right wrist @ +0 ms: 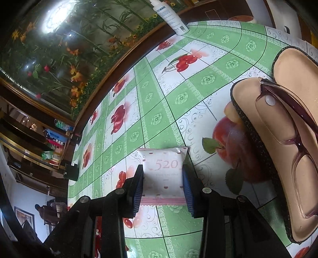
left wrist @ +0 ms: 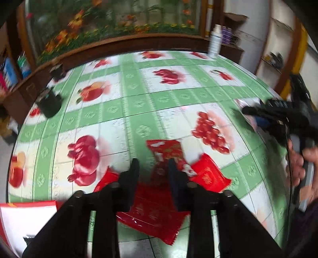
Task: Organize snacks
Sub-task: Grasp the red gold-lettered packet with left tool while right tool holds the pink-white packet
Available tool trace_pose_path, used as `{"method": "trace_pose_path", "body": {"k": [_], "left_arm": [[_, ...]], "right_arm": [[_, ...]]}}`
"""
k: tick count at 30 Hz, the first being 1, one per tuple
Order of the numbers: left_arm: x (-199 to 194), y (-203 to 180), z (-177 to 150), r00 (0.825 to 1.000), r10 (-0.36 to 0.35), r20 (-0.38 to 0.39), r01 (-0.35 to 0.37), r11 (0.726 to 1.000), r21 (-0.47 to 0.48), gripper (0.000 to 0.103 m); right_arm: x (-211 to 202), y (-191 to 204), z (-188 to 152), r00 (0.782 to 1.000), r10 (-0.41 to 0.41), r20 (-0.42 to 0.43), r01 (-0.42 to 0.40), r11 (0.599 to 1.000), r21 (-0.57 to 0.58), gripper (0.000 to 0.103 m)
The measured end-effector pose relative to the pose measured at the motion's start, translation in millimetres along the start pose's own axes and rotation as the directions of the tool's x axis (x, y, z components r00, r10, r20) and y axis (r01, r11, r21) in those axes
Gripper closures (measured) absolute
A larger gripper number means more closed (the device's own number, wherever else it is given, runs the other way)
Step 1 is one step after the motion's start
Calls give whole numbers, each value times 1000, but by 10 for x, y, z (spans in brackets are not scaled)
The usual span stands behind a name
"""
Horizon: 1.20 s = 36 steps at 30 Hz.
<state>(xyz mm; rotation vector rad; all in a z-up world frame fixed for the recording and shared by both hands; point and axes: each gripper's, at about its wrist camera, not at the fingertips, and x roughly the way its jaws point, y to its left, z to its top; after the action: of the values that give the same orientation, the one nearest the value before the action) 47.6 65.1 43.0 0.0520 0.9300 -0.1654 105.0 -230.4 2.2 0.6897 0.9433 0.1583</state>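
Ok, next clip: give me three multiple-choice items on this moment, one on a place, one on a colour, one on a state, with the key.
1. Where do the glasses lie?
A. in the open glasses case
B. flat on the tablecloth
C. on top of the white spray bottle

2. What colour are the snack packets by the left gripper?
A. blue
B. red
C. yellow

3. How does the right gripper stand to the white 520 packet?
A. wide open, far from it
B. shut empty beside it
C. closed on it, one finger on each side

Key: 1 A, the frames rest on the case's tan lining. 2 B, all the wrappers seen there are red. 3 C, the blue-padded fingers press the packet's two edges.
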Motion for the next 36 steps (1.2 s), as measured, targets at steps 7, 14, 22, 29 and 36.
{"method": "trace_pose_path", "body": {"k": [7, 14, 22, 29, 36], "left_arm": [[244, 18, 166, 994, -63, -90, 56, 995, -81, 32], [484, -145, 130, 988, 11, -157, -21, 998, -61, 32], [435, -222, 72, 995, 22, -99, -22, 1000, -1, 68], [342, -184, 17, 999, 23, -47, -24, 999, -30, 70], [-35, -221, -108, 998, 35, 52, -34, 999, -19, 70]], "right_arm": [[3, 53, -21, 999, -37, 9, 38, 999, -37, 65], [6, 73, -25, 999, -52, 15, 52, 997, -55, 65], [17, 119, -41, 997, -77, 26, 79, 993, -83, 65], [18, 136, -43, 996, -84, 28, 86, 992, -90, 65], [13, 117, -33, 997, -72, 26, 74, 995, -73, 65]]}}
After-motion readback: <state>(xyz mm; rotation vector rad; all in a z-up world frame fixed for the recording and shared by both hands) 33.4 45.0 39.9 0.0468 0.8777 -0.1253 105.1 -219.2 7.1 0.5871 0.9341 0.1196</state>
